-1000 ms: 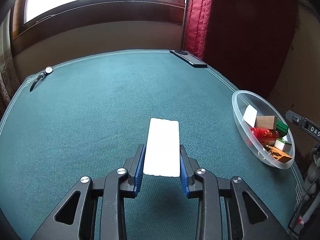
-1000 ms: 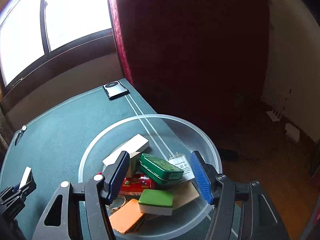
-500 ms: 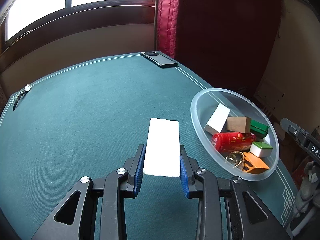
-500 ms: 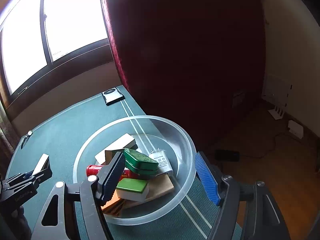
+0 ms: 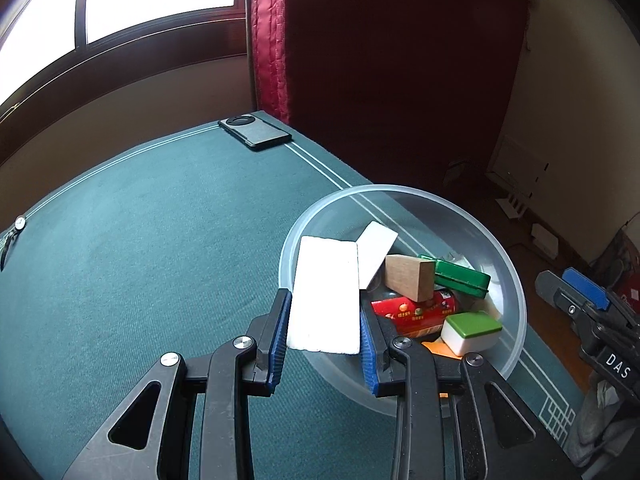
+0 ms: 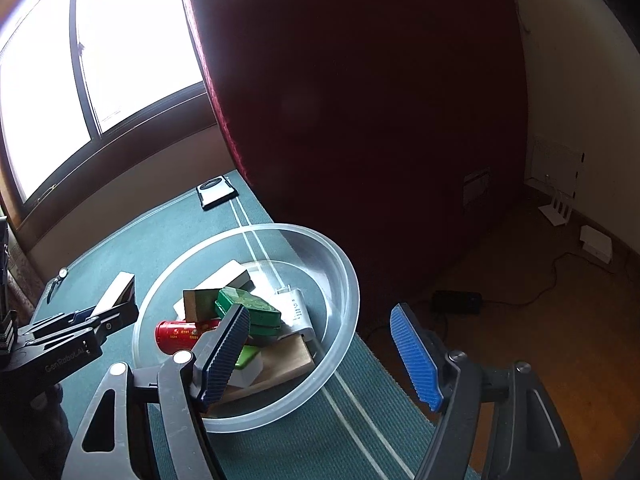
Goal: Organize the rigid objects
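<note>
The green tabletop [image 5: 160, 260] carries a clear plastic bowl [image 5: 514, 280] near its right edge, already piled with a red can [image 5: 416, 312], a wooden block [image 5: 412, 278], a green tin [image 5: 464, 278] and a green-topped tile [image 5: 472, 330]. The left gripper [image 5: 324, 328] has its jaws clamped narrow on a white rectangular block [image 5: 326, 296], whose long axis runs straight out ahead along the fingers. In the left wrist view its far end overlaps the bowl's near-left rim; in the right wrist view the block [image 6: 114, 290] appears just outside that rim. The bowl's centre lies ahead and to the right, so the drop likely needs a little more travel that way. The right gripper [image 6: 328, 356] holds nothing, its jaws wide and straddling the bowl's right rim, one finger inside, one outside.
</note>
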`<move>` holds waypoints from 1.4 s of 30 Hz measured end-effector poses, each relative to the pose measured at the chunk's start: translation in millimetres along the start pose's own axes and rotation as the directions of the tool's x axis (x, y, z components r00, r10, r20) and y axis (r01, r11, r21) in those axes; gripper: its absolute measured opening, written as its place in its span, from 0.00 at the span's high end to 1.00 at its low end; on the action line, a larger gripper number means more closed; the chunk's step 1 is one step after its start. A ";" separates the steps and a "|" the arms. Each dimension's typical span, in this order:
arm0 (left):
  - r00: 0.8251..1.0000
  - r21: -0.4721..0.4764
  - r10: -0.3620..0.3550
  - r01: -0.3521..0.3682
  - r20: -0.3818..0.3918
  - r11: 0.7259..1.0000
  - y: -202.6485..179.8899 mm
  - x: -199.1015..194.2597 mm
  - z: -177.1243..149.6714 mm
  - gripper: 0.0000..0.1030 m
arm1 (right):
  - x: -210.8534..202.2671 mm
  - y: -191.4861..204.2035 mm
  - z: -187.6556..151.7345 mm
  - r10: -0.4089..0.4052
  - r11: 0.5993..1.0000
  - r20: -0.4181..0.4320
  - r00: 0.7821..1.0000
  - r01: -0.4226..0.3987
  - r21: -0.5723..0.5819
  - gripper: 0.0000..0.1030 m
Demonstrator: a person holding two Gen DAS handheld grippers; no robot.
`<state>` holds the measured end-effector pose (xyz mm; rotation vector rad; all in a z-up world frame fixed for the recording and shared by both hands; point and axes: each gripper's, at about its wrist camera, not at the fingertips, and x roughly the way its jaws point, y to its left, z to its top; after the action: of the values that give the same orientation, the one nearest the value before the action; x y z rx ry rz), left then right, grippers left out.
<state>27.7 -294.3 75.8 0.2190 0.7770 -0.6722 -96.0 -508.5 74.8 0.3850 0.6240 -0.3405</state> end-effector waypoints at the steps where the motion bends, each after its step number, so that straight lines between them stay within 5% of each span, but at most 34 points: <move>1: 1.000 0.005 -0.002 0.002 -0.001 1.000 -2.9 2.2 1.6 0.69 | 0.8 -1.7 0.1 0.001 1.000 0.000 1.000 -0.001 0.006 0.25; 15: 0.998 0.047 -0.060 0.060 -0.019 0.997 -32.0 25.3 11.4 0.67 | 2.4 -11.0 -4.8 0.007 1.000 -0.006 1.000 -0.007 0.024 0.24; 20: 0.997 0.038 -0.069 0.070 -0.023 0.997 -29.8 25.8 8.2 0.39 | 2.5 -11.4 -5.8 0.010 1.000 -0.014 1.000 -0.010 0.021 0.23; 24: 0.998 0.025 -0.058 0.059 -0.027 0.998 -24.0 24.5 4.9 0.34 | 1.9 -10.9 -8.3 0.014 1.000 -0.025 1.000 -0.014 0.009 0.20; 32: 1.000 -0.006 0.005 -0.005 -0.024 1.000 -14.3 14.0 -4.6 0.16 | -3.3 -0.7 -14.0 0.021 0.999 -0.041 0.999 -0.022 -0.041 0.01; 42: 0.977 0.053 0.213 -0.213 0.003 0.976 -16.4 -0.5 -21.1 0.08 | -9.8 17.7 -23.1 -0.008 0.990 -0.062 0.998 -0.002 -0.144 0.01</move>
<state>4.9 -298.0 62.2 0.3470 0.7268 -0.4901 -107.5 -480.9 68.0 0.2567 0.7062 -0.2850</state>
